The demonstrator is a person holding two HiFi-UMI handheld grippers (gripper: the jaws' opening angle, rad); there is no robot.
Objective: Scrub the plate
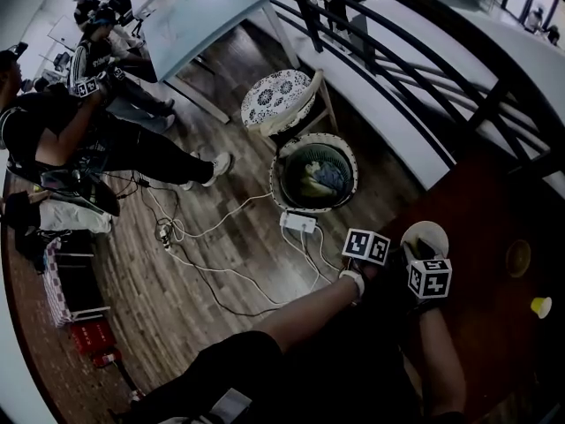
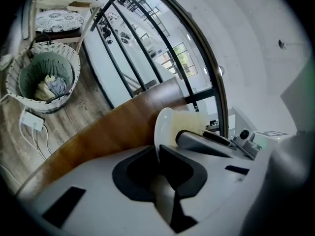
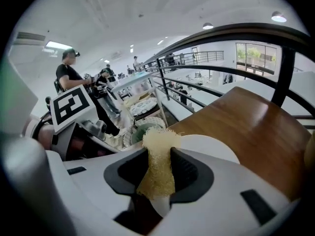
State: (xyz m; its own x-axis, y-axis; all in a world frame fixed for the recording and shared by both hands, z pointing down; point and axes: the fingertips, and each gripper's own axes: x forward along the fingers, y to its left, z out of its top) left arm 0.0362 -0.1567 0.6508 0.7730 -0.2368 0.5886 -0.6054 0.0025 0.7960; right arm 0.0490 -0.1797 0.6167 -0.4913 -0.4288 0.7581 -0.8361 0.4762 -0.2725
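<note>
A white plate [image 2: 164,124] stands on edge over the brown table [image 2: 118,127], and my left gripper [image 2: 158,154] is shut on its rim. My right gripper [image 3: 160,156] is shut on a pale yellow scrub pad [image 3: 156,167], whose frayed top lies against the plate [image 3: 214,148]. In the left gripper view the pad [image 2: 191,122] presses on the plate's face, with the right gripper's fingers [image 2: 206,142] behind it. The head view shows both marker cubes close together by the plate [image 1: 425,234], at the table's near corner.
A small yellow cup [image 1: 540,306] and an olive dish [image 1: 518,257] sit on the table [image 1: 494,325] to the right. A wicker basket with cloths [image 1: 316,173], a cushioned chair [image 1: 275,98] and a power strip with cables [image 1: 297,223] are on the floor. A black railing [image 1: 415,51] borders the table.
</note>
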